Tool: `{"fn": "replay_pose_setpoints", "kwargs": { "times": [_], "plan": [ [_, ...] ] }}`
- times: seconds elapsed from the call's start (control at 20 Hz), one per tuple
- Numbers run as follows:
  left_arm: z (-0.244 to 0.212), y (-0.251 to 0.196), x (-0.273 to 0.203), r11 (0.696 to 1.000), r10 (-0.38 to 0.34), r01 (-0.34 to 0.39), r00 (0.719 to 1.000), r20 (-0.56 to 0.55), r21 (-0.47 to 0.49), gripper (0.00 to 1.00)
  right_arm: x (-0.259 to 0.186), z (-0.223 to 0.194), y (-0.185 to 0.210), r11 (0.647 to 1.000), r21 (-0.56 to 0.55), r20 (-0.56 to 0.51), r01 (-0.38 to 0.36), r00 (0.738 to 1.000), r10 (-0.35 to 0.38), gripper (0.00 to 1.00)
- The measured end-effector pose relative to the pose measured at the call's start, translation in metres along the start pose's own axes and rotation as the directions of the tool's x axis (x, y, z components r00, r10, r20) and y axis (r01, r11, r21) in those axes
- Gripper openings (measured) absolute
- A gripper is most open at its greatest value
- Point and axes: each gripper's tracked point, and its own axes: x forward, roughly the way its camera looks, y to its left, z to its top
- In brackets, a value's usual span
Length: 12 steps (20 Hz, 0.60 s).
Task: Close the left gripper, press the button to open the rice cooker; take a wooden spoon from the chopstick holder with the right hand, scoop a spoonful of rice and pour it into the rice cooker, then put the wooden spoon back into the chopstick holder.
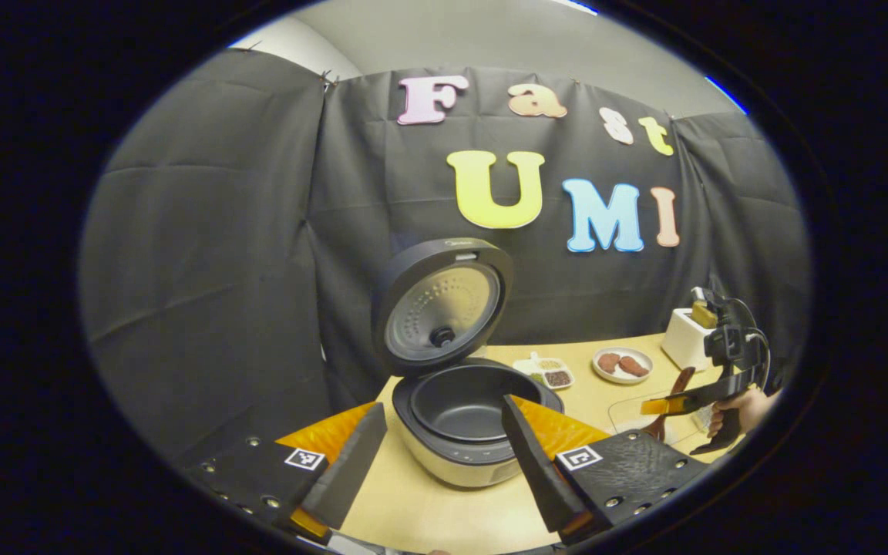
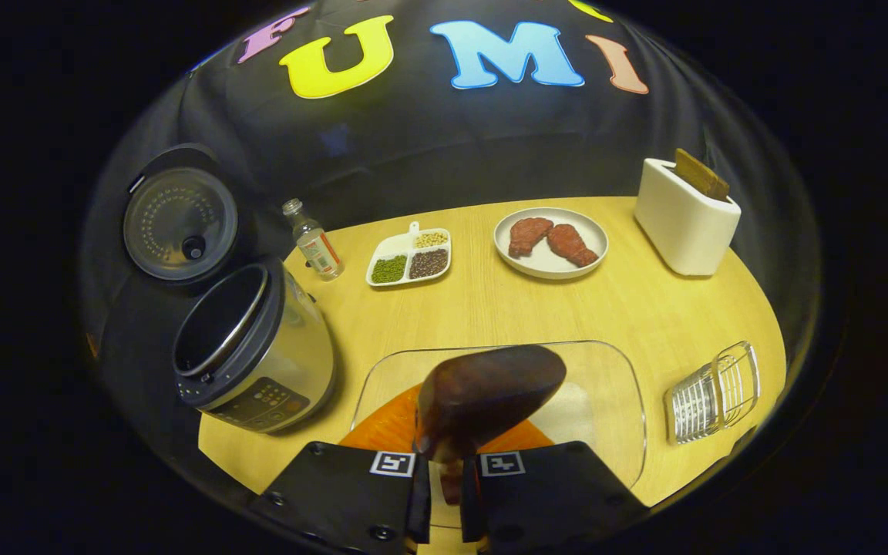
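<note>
Starting at the left, the rice cooker (image 2: 255,351) stands with its lid (image 2: 179,223) swung fully up and the inner pot (image 1: 465,401) bare, so the button step looks done. The left gripper (image 1: 444,455) hangs just in front of the cooker with its fingers spread wide and nothing between them. It sits close to the rim; if it drifts forward it could block the spoon's path or knock the lid.

Moving right across the table (image 2: 536,308), a small bottle (image 2: 313,248) stands just beside the cooker, then a divided dish of beans (image 2: 409,260) and a plate (image 2: 590,239) with two brown pieces on it. A wide swing toward the pot could tip the bottle.

Nearer, the right gripper (image 2: 444,482) is clamped on the handle of the wooden spoon (image 2: 486,397), whose bowl hovers over a clear tray (image 2: 621,401). I cannot tell whether the spoon carries rice. The grip is low on a narrow handle, so the spoon could twist between the fingers and spill on the way to the pot. The clear tray is light-looking and might slide if the spoon digs in hard.

Farther right stand a white toaster (image 2: 683,223) and, near the table edge, the chopstick holder (image 2: 714,395), lying on its side, I think. Returning the spoon there may push it off the edge.
</note>
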Motion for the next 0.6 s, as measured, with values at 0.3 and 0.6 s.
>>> {"fn": "replay_pose_setpoints", "kwargs": {
  "times": [0.3, 0.6],
  "plan": [
    [-0.005, 0.017, -0.015, 0.998, 0.055, -0.055, 0.998, 0.005, -0.019, 0.9, 0.001, 0.0, 0.006, 0.992, 0.124, -0.037, -0.029, 0.999, 0.034, 0.14],
    [-0.006, 0.026, -0.018, 0.997, 0.07, -0.07, 0.998, -0.002, -0.037, 0.93, -0.015, 0.003, -0.011, 0.956, 0.286, -0.024, -0.062, 0.997, 0.072, 0.17]
  ]
}}
